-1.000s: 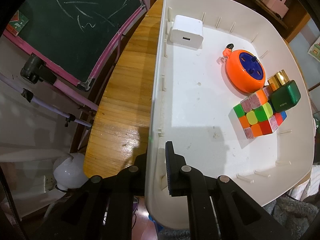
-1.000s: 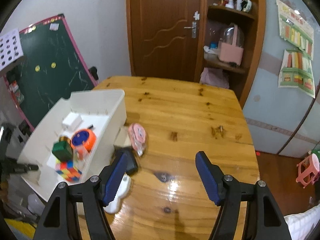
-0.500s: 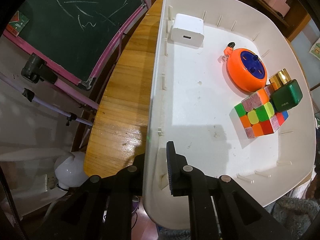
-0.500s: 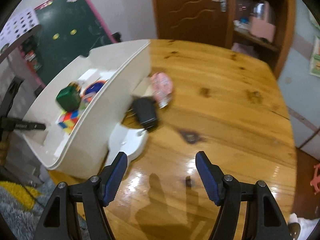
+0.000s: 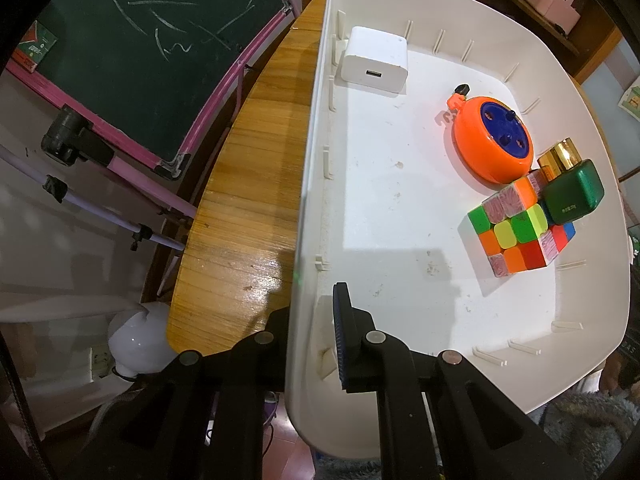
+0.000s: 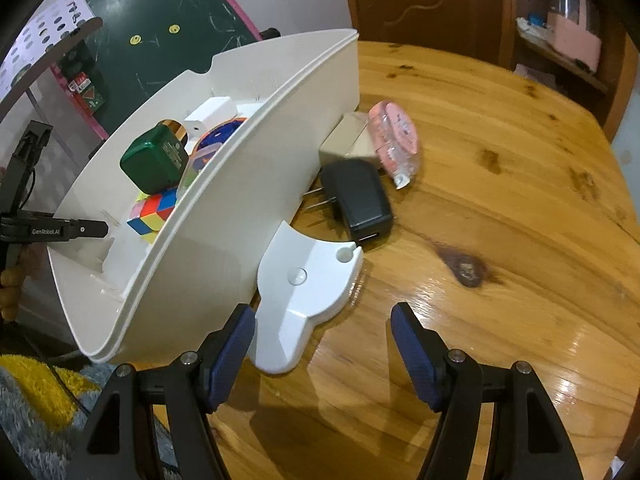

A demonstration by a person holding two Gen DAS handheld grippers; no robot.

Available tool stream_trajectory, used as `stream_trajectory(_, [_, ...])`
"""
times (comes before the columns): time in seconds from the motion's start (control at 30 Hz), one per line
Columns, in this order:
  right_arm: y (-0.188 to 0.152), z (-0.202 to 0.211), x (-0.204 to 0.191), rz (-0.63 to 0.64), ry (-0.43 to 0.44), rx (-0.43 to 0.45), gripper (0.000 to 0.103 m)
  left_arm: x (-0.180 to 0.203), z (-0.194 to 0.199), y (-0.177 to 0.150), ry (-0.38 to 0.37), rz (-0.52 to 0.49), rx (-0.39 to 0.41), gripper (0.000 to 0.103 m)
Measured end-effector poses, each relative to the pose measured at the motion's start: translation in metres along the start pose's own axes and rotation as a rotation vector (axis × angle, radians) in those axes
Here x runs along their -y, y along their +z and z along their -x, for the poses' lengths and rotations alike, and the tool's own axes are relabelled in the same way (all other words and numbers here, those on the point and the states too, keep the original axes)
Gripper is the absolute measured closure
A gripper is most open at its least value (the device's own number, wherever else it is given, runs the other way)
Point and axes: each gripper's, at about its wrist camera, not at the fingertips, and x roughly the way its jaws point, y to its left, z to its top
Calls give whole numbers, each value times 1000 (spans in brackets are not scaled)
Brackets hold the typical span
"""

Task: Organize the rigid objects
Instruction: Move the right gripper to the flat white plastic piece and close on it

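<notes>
My left gripper (image 5: pixel 310 328) is shut on the near left wall of the white bin (image 5: pixel 316 168), one finger inside and one outside. In the bin lie a white charger (image 5: pixel 374 66), an orange reel (image 5: pixel 492 144), a colour cube (image 5: pixel 516 232) and a green box with a gold cap (image 5: pixel 572 192). Beside the bin (image 6: pixel 224 216) on the wooden table (image 6: pixel 500 200) sit a black charger (image 6: pixel 360 200), a beige box (image 6: pixel 348 142), a pink tape dispenser (image 6: pixel 396 140) and a flat white plastic piece (image 6: pixel 308 292). My right gripper (image 6: pixel 322 320) hangs open just over that white piece, holding nothing.
A green chalkboard (image 5: pixel 152 52) on a pink frame stands left of the table, beyond its edge. A brown door (image 6: pixel 432 0) and a shelf (image 6: pixel 568 44) are at the back. The bin overhangs the table's near edge above a rug (image 6: pixel 36 400).
My right gripper has sunk and tipped downward, closing in on the white piece and black charger beside the bin. The left gripper and the bin have stayed put.
</notes>
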Motion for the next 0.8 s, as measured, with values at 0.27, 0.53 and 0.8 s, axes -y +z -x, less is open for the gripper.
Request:
stream_trajectory(0.27, [3, -7, 3, 2, 30, -12, 31, 1, -1, 2, -1, 2, -5, 91])
stream_trajectory(0.53, [2, -9, -6, 132, 15, -38, 27, 1, 0, 3, -3, 3, -5, 91])
stream_trajectory(0.8, [5, -15, 1, 215, -138, -33, 25, 1, 0, 2, -2, 3, -4, 91])
